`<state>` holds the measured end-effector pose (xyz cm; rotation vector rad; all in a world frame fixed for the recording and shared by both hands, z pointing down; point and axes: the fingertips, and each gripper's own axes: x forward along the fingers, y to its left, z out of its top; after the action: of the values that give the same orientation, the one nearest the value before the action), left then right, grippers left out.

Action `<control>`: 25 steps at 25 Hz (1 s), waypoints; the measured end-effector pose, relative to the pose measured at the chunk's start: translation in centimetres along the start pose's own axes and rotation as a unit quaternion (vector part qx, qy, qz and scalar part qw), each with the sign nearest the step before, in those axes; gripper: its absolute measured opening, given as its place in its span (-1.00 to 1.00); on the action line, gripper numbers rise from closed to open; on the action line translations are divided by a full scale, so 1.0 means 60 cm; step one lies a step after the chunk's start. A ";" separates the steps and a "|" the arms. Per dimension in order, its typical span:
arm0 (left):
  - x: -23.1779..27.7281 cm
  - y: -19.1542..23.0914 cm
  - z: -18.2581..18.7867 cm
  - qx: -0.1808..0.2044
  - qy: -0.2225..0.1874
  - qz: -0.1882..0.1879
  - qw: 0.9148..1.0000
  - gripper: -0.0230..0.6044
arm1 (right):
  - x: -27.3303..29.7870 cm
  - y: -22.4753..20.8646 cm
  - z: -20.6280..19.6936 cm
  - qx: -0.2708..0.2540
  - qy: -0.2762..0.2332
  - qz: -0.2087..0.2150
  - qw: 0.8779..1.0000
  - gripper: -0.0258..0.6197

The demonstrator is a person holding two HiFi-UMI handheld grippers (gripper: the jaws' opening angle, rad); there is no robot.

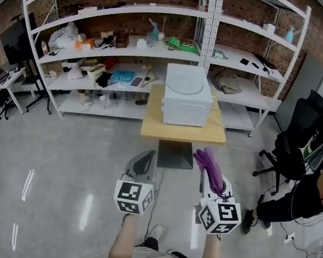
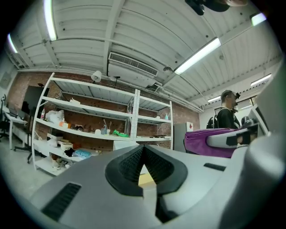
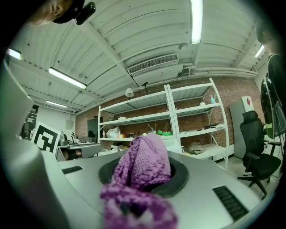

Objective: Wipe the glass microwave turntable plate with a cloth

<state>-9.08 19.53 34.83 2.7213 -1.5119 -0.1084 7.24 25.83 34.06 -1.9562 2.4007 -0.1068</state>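
The glass turntable plate (image 1: 185,84) lies atop the white microwave (image 1: 185,110), mid-table (image 1: 153,129). My right gripper (image 3: 145,175), forearm low over the floor, clamps the purple cloth (image 1: 210,165), which buries its jaws. My left gripper (image 2: 143,172), level beside it, is pinched closed and empty.

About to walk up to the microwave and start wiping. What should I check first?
1. Purple cloth clamped in right gripper: ok.
2. Left gripper free, fingers shut on nothing: ok.
3. Glass turntable plate in sight on top of the microwave: ok.
4. Plate within reach: not ok, the table is across open floor.
5. Where the plate is dirty: cannot tell.
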 end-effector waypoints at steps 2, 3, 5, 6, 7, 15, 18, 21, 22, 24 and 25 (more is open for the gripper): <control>-0.032 -0.027 0.002 -0.002 -0.003 0.007 1.000 -0.92 | -0.033 0.005 -0.001 -0.007 0.000 0.009 1.000 -0.75; -0.052 -0.042 -0.001 -0.003 -0.002 0.012 1.000 -0.92 | -0.054 0.007 -0.006 -0.011 0.003 0.011 1.000 -0.75; -0.093 -0.075 -0.010 -0.006 0.003 0.019 1.000 -0.92 | -0.102 0.010 -0.016 -0.018 0.013 0.011 1.000 -0.75; -0.112 -0.096 -0.018 -0.007 0.008 0.021 1.000 -0.92 | -0.128 0.012 -0.020 -0.020 0.016 0.012 1.000 -0.75; -0.129 -0.116 -0.026 -0.007 0.013 0.022 1.000 -0.92 | -0.154 0.014 -0.024 -0.022 0.020 0.015 0.999 -0.75; -0.224 -0.241 -0.035 0.004 0.039 0.010 0.999 -0.92 | -0.303 0.030 -0.052 -0.025 0.040 0.030 0.998 -0.75; -0.250 -0.257 -0.024 0.012 0.038 0.008 0.999 -0.92 | -0.331 0.036 -0.050 -0.004 0.032 0.030 0.999 -0.75; -0.269 -0.271 -0.019 0.013 0.036 0.003 0.999 -0.92 | -0.357 0.050 -0.044 -0.002 0.026 0.038 0.999 -0.75; -0.273 -0.276 -0.016 0.013 0.033 -0.001 0.999 -0.92 | -0.364 0.054 -0.039 -0.005 0.023 0.039 0.999 -0.75; -0.279 -0.284 -0.008 0.012 0.026 -0.008 1.000 -0.92 | -0.375 0.065 -0.028 -0.019 0.021 0.039 0.999 -0.75; -0.282 -0.286 -0.003 0.012 0.022 -0.010 1.000 -0.92 | -0.379 0.070 -0.024 -0.026 0.020 0.038 0.999 -0.75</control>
<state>-3.43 42.99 34.85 2.7395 -1.4840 -0.0301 7.63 48.97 34.89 -1.8996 2.5239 -0.0843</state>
